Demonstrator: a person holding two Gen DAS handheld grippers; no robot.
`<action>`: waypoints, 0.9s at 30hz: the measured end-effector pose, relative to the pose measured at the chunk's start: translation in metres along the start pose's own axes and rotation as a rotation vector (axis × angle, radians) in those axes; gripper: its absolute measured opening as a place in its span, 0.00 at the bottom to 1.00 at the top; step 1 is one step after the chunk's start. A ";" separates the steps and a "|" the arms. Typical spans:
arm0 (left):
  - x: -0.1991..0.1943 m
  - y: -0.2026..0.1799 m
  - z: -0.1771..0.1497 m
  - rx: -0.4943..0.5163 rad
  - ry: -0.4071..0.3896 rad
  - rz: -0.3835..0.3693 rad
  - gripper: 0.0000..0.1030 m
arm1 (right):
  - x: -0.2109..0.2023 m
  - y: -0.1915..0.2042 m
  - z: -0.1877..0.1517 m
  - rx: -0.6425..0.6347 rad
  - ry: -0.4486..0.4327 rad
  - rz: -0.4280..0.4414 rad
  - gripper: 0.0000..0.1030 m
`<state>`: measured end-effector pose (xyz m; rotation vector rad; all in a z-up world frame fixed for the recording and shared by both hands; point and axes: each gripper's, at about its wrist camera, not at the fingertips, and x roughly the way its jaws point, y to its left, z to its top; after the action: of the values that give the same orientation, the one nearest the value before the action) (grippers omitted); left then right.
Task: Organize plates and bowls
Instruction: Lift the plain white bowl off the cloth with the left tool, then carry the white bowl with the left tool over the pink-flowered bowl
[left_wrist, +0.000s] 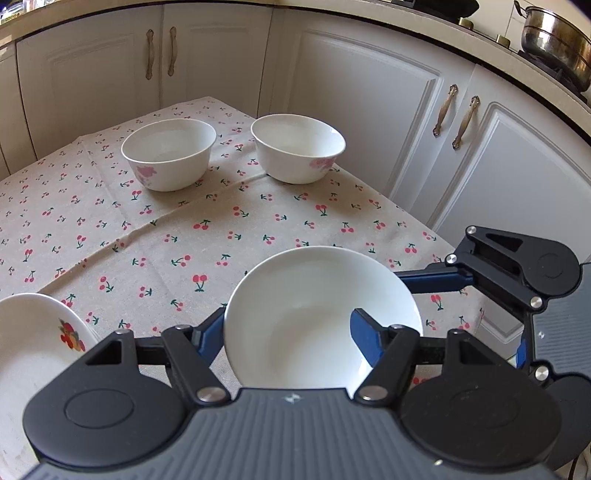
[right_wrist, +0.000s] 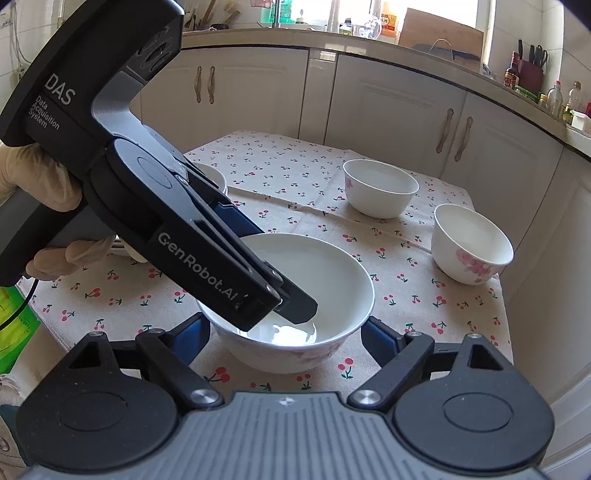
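A white bowl with a pink flower (left_wrist: 314, 314) (right_wrist: 295, 295) stands near the table's front edge. My left gripper (left_wrist: 288, 332) (right_wrist: 273, 295) straddles its rim, one finger inside the bowl and one outside; the jaws look shut on the rim. My right gripper (right_wrist: 284, 332) is open, its fingers on either side of the same bowl, low at its base; it shows in the left wrist view (left_wrist: 436, 277). Two more flowered bowls (left_wrist: 169, 153) (left_wrist: 297, 147) stand at the far side of the table. A white plate with a fruit print (left_wrist: 33, 339) lies at the left.
The table has a cherry-print cloth (left_wrist: 184, 229). White cabinets (left_wrist: 369, 110) close it in behind and to the right. A metal pot (left_wrist: 557, 40) sits on the counter. Another dish (right_wrist: 212, 175) is partly hidden behind the left gripper in the right wrist view.
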<state>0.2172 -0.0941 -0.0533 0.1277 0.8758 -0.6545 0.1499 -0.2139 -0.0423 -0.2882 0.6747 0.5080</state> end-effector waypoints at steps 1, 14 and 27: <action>0.001 0.000 -0.001 -0.007 -0.001 -0.004 0.68 | 0.000 -0.001 0.000 -0.002 0.002 0.002 0.89; 0.002 -0.009 -0.004 -0.007 -0.034 -0.029 0.76 | -0.001 -0.005 -0.008 0.011 0.030 0.008 0.89; -0.005 -0.016 -0.001 0.014 -0.065 -0.026 0.94 | -0.007 -0.008 -0.006 0.040 -0.006 0.031 1.00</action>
<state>0.2049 -0.1045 -0.0479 0.1072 0.8119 -0.6852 0.1461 -0.2256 -0.0416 -0.2390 0.6831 0.5242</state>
